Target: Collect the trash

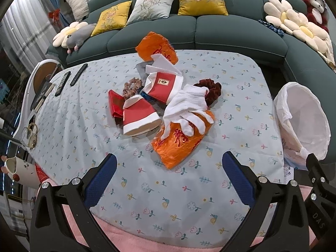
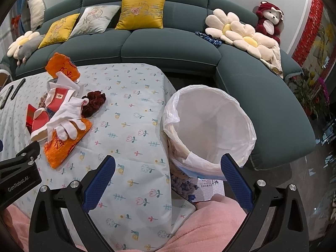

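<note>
as seen from the left wrist: left gripper (image 1: 169, 175) spread, empty; orange wrapper (image 1: 181, 139) just ahead, long axis running away rightward. right wrist: right gripper (image 2: 168, 177) spread, empty; bin (image 2: 212, 130) directly ahead, wrapper far left; left arm nearer.

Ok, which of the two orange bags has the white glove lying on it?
The near orange bag, closest to the left tool; the white glove lies across its top. The far orange bag at the sofa-side edge carries no glove.
</note>
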### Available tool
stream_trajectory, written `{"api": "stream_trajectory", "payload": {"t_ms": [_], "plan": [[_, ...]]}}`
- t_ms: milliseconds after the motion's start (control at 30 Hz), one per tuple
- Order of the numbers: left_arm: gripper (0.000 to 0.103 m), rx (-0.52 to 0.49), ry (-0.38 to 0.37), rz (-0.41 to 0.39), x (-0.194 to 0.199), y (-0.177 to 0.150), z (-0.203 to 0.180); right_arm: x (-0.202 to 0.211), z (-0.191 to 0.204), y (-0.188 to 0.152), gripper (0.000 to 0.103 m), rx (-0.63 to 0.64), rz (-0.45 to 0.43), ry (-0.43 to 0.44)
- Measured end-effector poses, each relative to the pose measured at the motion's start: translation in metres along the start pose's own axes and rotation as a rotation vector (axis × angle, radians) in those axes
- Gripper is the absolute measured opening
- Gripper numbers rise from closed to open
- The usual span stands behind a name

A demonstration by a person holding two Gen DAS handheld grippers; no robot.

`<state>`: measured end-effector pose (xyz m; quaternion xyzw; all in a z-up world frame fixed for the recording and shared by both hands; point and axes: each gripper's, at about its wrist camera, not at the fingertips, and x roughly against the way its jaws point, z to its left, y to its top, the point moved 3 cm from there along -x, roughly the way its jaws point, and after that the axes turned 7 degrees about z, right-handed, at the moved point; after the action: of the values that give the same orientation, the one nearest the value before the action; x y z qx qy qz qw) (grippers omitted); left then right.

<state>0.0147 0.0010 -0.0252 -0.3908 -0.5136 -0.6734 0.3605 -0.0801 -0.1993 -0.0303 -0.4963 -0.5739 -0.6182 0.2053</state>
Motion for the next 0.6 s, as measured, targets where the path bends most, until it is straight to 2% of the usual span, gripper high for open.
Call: {"api": "stream_trajectory", "payload": {"t_ms": [300, 600], "plan": [[0.096, -0.005, 0.020, 0.012, 0.0041, -0.0042, 0.0021, 0.0034, 0.0014, -0.0023, 0.096, 0.031, 0.012, 0.020], [0.096, 0.004, 0.008, 0.031, 0.0065, -0.0082, 0.0046, 0.0053, 0.0001, -0.0061, 0.096, 0.051, 0.020, 0.024]]}}
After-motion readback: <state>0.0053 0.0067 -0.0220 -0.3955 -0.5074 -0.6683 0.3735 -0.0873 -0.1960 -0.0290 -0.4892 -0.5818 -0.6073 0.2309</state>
